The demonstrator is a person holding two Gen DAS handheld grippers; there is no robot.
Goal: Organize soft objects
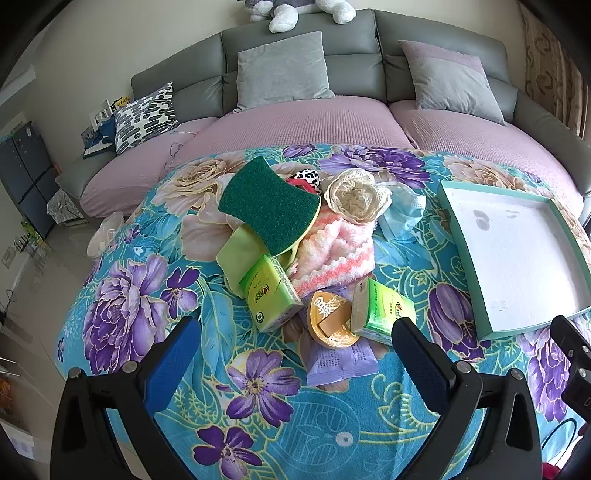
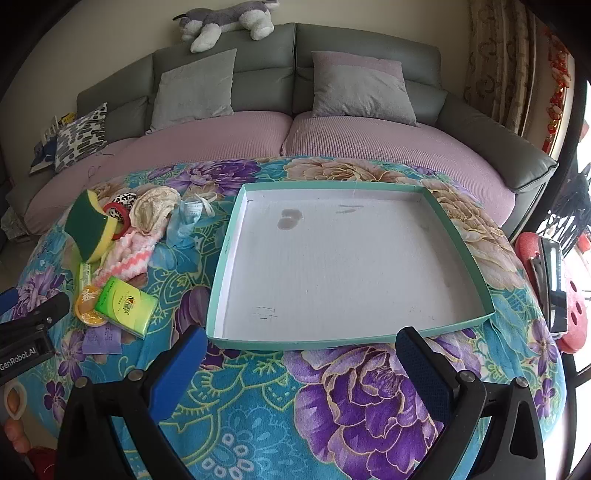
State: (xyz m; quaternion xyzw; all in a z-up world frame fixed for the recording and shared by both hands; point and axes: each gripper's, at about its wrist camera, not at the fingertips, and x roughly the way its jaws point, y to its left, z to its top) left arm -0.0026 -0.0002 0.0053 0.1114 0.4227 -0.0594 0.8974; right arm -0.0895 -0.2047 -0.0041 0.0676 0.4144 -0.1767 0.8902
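Observation:
A heap of soft things lies on the floral cloth: a green and yellow sponge (image 1: 267, 206) (image 2: 86, 223), a pink fluffy cloth (image 1: 336, 254) (image 2: 127, 254), a cream crochet piece (image 1: 356, 195) (image 2: 153, 210), a blue face mask (image 1: 402, 216) (image 2: 184, 223), two green tissue packs (image 1: 271, 297) (image 1: 382, 310) (image 2: 125, 302), a gold round tin (image 1: 330, 319) (image 2: 86, 304) and a purple packet (image 1: 341, 363). My left gripper (image 1: 295, 332) hangs open just short of the heap. My right gripper (image 2: 301, 343) stands open at the near edge of the white tray (image 2: 332, 341) (image 1: 460, 254), which holds nothing.
A grey sofa (image 2: 480, 140) with pink seat covers and cushions (image 1: 282, 70) runs behind the table. A plush dog (image 2: 225, 22) lies on its backrest. A red round object (image 2: 570, 295) sits at the table's right edge. The left gripper's body (image 2: 26, 332) shows at the left.

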